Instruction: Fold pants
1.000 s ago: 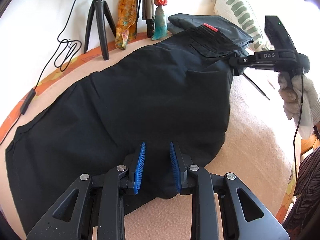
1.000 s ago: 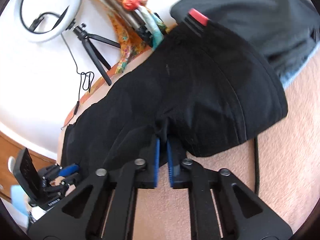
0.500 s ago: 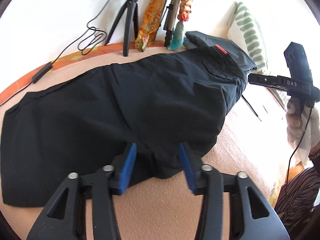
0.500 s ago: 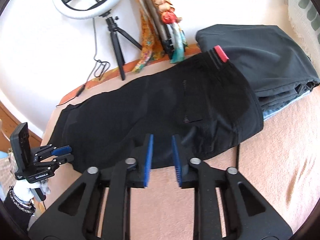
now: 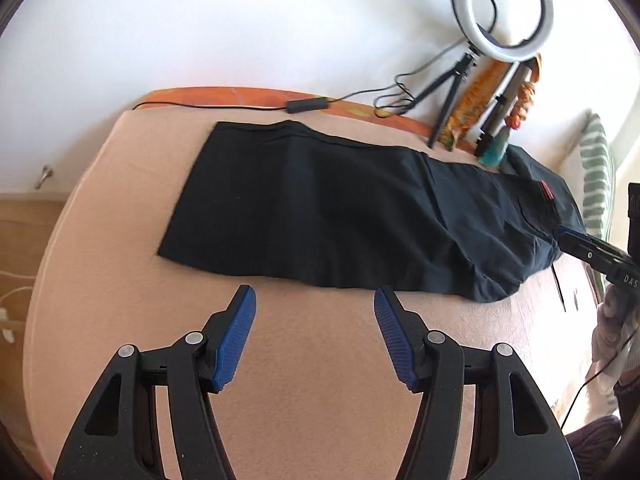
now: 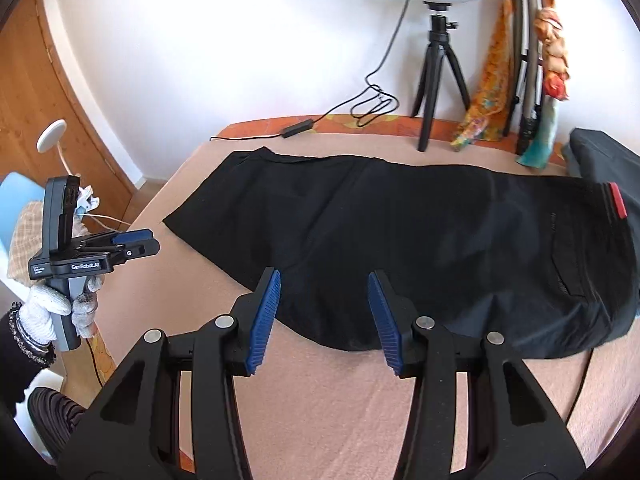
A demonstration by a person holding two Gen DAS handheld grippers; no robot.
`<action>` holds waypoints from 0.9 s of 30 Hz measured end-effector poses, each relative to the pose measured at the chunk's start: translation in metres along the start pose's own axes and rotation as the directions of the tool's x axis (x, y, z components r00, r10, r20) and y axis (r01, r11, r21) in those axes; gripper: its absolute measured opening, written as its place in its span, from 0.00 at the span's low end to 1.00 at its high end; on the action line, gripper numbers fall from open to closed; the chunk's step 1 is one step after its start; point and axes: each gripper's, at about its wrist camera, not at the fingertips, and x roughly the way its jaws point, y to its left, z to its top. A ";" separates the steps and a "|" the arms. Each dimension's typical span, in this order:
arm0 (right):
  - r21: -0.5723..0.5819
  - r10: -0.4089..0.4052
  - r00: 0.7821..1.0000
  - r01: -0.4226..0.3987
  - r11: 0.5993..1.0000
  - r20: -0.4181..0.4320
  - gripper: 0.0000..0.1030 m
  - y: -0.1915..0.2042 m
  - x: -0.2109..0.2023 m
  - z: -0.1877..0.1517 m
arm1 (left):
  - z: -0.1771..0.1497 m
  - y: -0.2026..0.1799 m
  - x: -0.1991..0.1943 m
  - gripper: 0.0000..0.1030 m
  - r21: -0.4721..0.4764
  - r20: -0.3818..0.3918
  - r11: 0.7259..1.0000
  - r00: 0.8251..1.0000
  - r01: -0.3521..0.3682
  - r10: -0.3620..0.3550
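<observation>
Lying flat along the far half of a bed (image 5: 320, 360) covered in a peach blanket, the black pants (image 5: 340, 216) stretch lengthwise, hems toward one end and waistband with a red tab (image 6: 616, 200) toward the other. Behind them, against the white wall, a ring light (image 5: 504, 4) stands on a small black tripod (image 6: 438, 80); its cable (image 5: 308, 105) with an inline switch trails along the orange bed edge. Beside the tripod lean orange patterned cloths (image 6: 486, 92) and some dark poles. A second folded dark garment (image 6: 604, 156) lies touching the waistband, cut off by the frame edge, and a striped pillow (image 5: 596, 184) shows only partly.

The left tool (image 5: 314, 340) hangs over bare blanket just short of the pants, its blue pads well apart with nothing between them. The right tool (image 6: 324, 316) has its jaws opening; the pants' near edge shows behind the gap, untouched by the pads. A black cord (image 6: 580, 380) runs out from under the pants. White-gloved hands grip both handles.
</observation>
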 end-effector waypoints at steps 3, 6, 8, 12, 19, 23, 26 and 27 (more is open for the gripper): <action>-0.077 0.018 1.000 -0.020 0.997 -0.021 0.47 0.029 0.020 0.010 | -0.005 0.034 0.001 0.59 -0.139 -0.018 0.989 0.998 0.056 -0.059; -0.145 0.053 0.996 -0.063 0.987 -0.068 0.47 0.058 0.044 0.016 | -0.008 0.055 0.007 0.59 -0.225 -0.024 0.972 0.996 0.074 -0.082; -0.179 0.054 0.994 -0.070 0.981 -0.093 0.47 0.074 0.059 0.016 | -0.007 0.064 0.013 0.59 -0.291 -0.014 0.951 0.993 0.107 -0.116; -0.151 0.080 0.990 -0.097 0.984 -0.113 0.47 0.084 0.075 0.012 | -0.001 0.079 0.033 0.59 -0.418 -0.012 0.897 0.986 0.146 -0.166; -0.109 0.092 0.990 -0.103 0.989 -0.105 0.47 0.078 0.066 0.000 | 0.010 0.090 0.047 0.59 -0.503 0.047 0.847 0.983 0.175 -0.175; -0.059 0.116 0.990 -0.121 0.991 -0.084 0.47 0.067 0.054 -0.001 | 0.015 0.098 0.052 0.59 -0.546 0.098 0.817 0.982 0.187 -0.159; -0.014 0.136 0.989 -0.138 0.990 -0.061 0.47 0.056 0.048 0.000 | 0.021 0.095 0.057 0.59 -0.554 0.125 0.815 0.985 0.169 -0.119; 0.001 0.143 0.988 -0.144 0.990 -0.054 0.47 0.053 0.046 0.001 | 0.022 0.094 0.058 0.59 -0.561 0.139 0.811 0.984 0.168 -0.108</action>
